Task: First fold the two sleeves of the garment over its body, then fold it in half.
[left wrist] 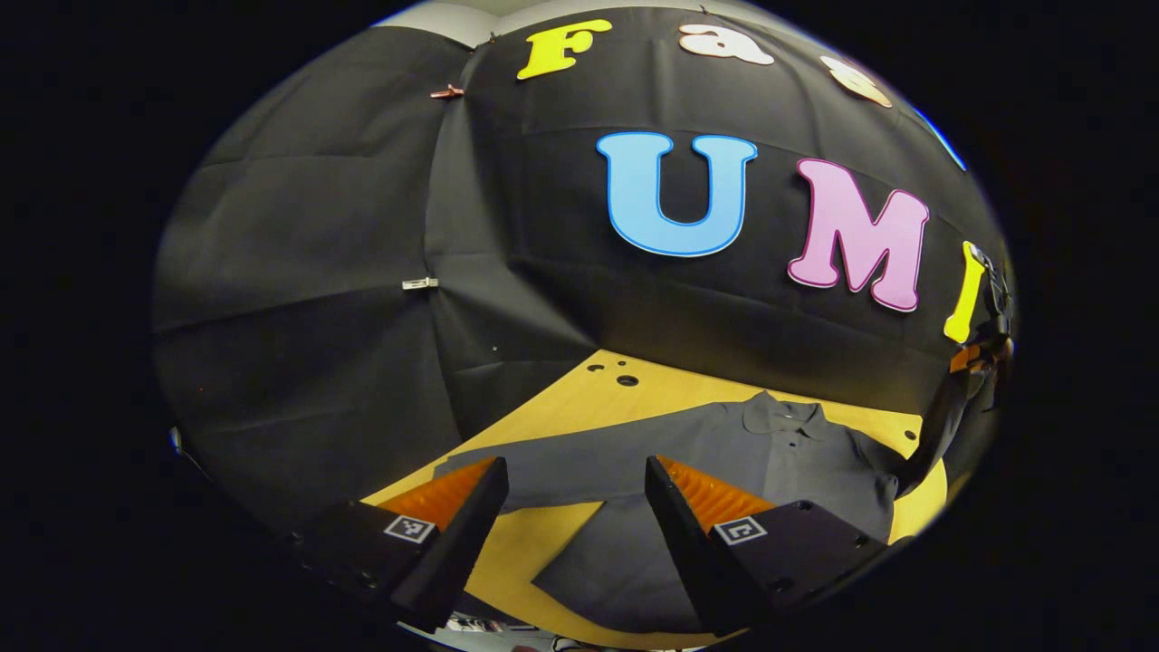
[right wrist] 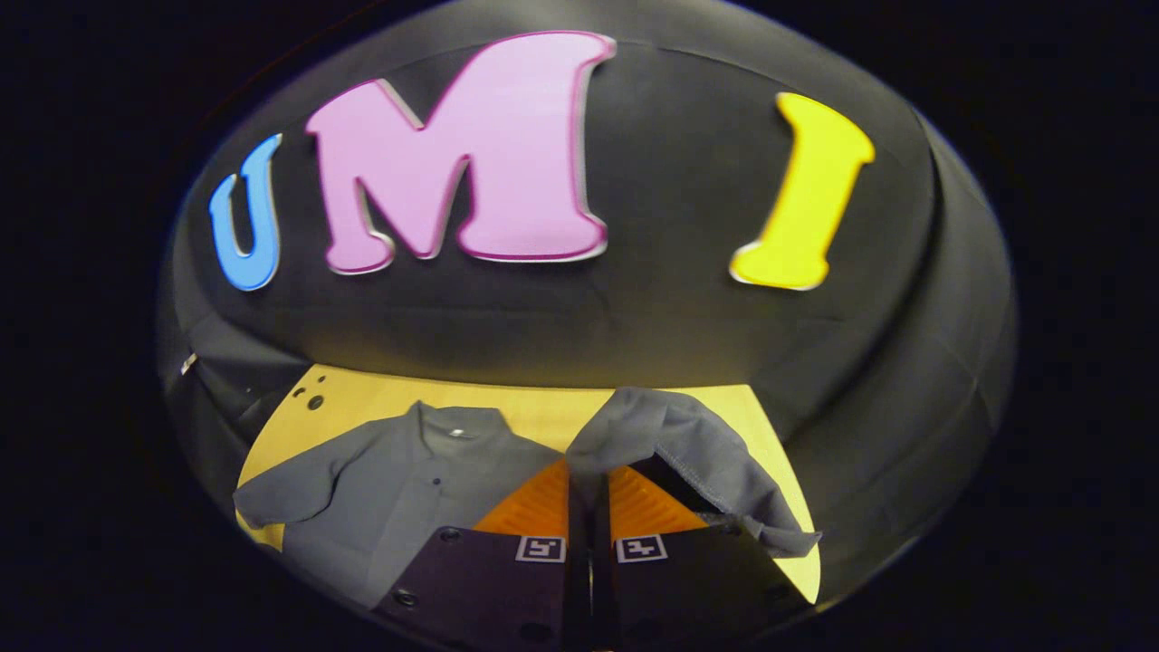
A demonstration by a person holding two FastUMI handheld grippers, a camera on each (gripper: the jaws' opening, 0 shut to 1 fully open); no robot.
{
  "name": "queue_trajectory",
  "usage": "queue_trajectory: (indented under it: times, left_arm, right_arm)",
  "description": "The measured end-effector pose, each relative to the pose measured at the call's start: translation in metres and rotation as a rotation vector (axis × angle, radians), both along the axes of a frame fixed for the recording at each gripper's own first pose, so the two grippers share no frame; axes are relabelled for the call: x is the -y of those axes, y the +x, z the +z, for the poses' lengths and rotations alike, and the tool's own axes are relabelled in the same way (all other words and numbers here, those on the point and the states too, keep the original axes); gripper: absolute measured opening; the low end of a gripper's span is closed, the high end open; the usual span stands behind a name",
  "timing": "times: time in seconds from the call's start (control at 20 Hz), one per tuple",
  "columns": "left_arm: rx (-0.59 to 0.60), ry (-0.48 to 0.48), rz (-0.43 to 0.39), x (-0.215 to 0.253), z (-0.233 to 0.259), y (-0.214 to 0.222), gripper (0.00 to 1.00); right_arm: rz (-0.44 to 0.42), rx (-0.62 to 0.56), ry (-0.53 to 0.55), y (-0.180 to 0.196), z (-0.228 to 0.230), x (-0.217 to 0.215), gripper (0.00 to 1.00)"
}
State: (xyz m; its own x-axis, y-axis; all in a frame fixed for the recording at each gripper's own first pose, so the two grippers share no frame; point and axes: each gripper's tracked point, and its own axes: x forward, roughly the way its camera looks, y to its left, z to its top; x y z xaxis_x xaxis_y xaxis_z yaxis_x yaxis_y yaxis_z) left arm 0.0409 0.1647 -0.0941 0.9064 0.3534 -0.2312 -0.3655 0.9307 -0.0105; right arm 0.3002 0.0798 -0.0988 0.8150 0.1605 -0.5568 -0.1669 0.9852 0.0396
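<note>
Grey shirt (left wrist: 724, 453): flat, collar toward far wall, on yellow surface (left wrist: 579, 380). Right claw (right wrist: 589, 480): clenched on right sleeve (right wrist: 670, 444), cloth lifted and draped over fingers, presumably for carrying across body. Left claw (left wrist: 575, 498): released, jaws apart, above left sleeve (left wrist: 543, 466), likely poised to pinch it. Neither sleeve folded yet.

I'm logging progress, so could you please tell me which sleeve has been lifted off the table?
The sleeve pinched in the right tool; the other sleeve lies flat.
</note>
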Motion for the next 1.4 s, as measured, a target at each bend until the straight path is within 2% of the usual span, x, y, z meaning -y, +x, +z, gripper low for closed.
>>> queue_trajectory:
  times: [0.25, 0.45, 0.6, 0.65, 0.7, 0.8, 0.95, 1.1, 1.15, 1.2, 1.25, 1.4]
  left_arm:
    - [0.009, -0.021, -0.015, -0.004, -0.004, -0.008, 0.96]
    - [0.009, -0.02, -0.019, -0.024, -0.005, -0.011, 0.96]
    - [0.006, -0.039, 0.004, -0.046, -0.01, -0.016, 0.96]
    - [0.001, -0.043, 0.015, -0.053, -0.015, -0.019, 0.92]
    - [-0.005, -0.045, 0.027, -0.061, -0.018, -0.022, 0.96]
    - [-0.013, -0.055, 0.052, -0.075, -0.023, -0.03, 0.96]
    - [-0.034, -0.079, 0.099, -0.093, -0.039, -0.043, 0.96]
    - [-0.063, -0.124, 0.151, -0.11, -0.056, -0.055, 0.96]
    - [-0.07, -0.133, 0.165, -0.114, -0.06, -0.058, 0.96]
    - [-0.074, -0.131, 0.178, -0.118, -0.062, -0.062, 0.96]
    - [-0.077, -0.122, 0.189, -0.123, -0.065, -0.064, 0.96]
    - [-0.089, -0.109, 0.209, -0.139, -0.069, -0.065, 0.96]
  right_arm:
    - [0.142, -0.014, -0.018, -0.004, -0.013, -0.102, 0.06]
    - [0.258, -0.055, -0.066, -0.017, -0.046, -0.191, 0.06]
    - [0.324, -0.077, -0.12, -0.027, -0.078, -0.254, 0.05]
    - [0.345, -0.085, -0.136, -0.03, -0.09, -0.274, 0.06]
    - [0.37, -0.094, -0.145, -0.035, -0.099, -0.294, 0.07]
    - [0.421, -0.101, -0.16, -0.042, -0.113, -0.331, 0.07]
    - [0.489, -0.124, -0.187, -0.053, -0.143, -0.375, 0.07]
    - [0.515, -0.189, -0.205, -0.065, -0.172, -0.392, 0.09]
    - [0.515, -0.197, -0.211, -0.066, -0.178, -0.394, 0.02]
    - [0.524, -0.204, -0.207, -0.067, -0.182, -0.398, 0.12]
    - [0.534, -0.209, -0.199, -0.072, -0.184, -0.404, 0.15]
    - [0.568, -0.211, -0.157, -0.086, -0.174, -0.415, 0.53]
